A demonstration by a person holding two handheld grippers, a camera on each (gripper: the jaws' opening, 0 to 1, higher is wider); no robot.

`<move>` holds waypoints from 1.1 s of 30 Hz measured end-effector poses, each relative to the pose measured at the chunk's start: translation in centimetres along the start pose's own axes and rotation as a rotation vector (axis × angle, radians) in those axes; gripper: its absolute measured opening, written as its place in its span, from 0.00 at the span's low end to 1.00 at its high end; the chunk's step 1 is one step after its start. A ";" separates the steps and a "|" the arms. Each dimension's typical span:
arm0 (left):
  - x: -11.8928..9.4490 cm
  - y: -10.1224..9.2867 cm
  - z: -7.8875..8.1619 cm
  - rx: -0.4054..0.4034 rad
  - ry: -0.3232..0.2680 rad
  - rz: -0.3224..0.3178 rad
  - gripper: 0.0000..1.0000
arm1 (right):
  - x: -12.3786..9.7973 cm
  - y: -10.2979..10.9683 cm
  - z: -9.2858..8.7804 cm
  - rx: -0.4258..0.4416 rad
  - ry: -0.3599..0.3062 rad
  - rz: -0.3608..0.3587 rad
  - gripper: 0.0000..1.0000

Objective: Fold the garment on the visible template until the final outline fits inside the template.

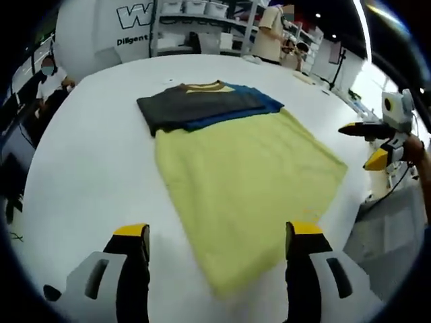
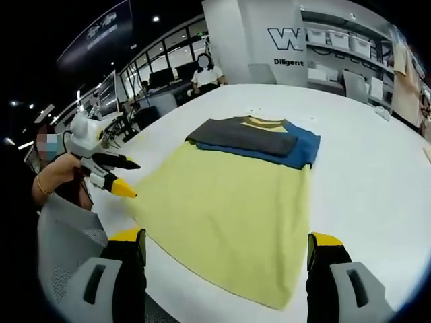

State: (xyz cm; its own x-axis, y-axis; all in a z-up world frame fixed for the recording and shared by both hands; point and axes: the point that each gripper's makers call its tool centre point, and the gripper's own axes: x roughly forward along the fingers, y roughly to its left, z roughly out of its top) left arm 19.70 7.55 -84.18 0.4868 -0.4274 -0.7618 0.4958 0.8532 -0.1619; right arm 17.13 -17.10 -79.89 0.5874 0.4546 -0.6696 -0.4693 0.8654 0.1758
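Observation:
A yellow T-shirt (image 1: 249, 175) lies flat on the white table (image 1: 87, 168), hem towards me. Its grey sleeve (image 1: 195, 104) and blue sleeve (image 1: 269, 104) are folded across the chest near the collar. In the left gripper view my left gripper (image 1: 217, 232) is open above the hem, holding nothing. My right gripper (image 1: 360, 145) is open at the table's right edge, off the cloth. In the right gripper view the T-shirt (image 2: 229, 202) spreads ahead and my right gripper (image 2: 226, 237) is open over the near hem. My left gripper (image 2: 133, 178), in a hand, is open beside the shirt's left corner.
The table edge (image 1: 350, 215) drops to grey floor on the right. A seated person (image 1: 50, 77) is at the far left. Shelves with white bins (image 1: 195, 10) and a standing person (image 1: 273, 30) are behind the table. Desks with monitors (image 2: 161, 81) stand beyond it.

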 end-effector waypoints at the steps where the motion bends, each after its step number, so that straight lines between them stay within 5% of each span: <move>1: -0.1 0.0 -0.1 0.001 -0.001 0.001 0.76 | 0.0 -0.1 -0.1 -0.001 0.002 -0.004 0.99; 17: -0.3 -1.4 -3.3 -0.032 0.065 -0.019 0.53 | 0.2 -1.0 -2.6 0.034 0.052 -0.030 0.95; 33: -0.8 -0.6 -4.4 -0.081 0.104 0.049 0.29 | -0.4 -3.1 -6.3 0.123 0.157 -0.116 0.64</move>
State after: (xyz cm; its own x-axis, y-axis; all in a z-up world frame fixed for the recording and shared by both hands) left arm 15.87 8.70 -86.19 0.4295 -0.3553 -0.8302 0.4116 0.8953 -0.1703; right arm 14.21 -21.32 -84.70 0.5187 0.3204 -0.7927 -0.3147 0.9336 0.1714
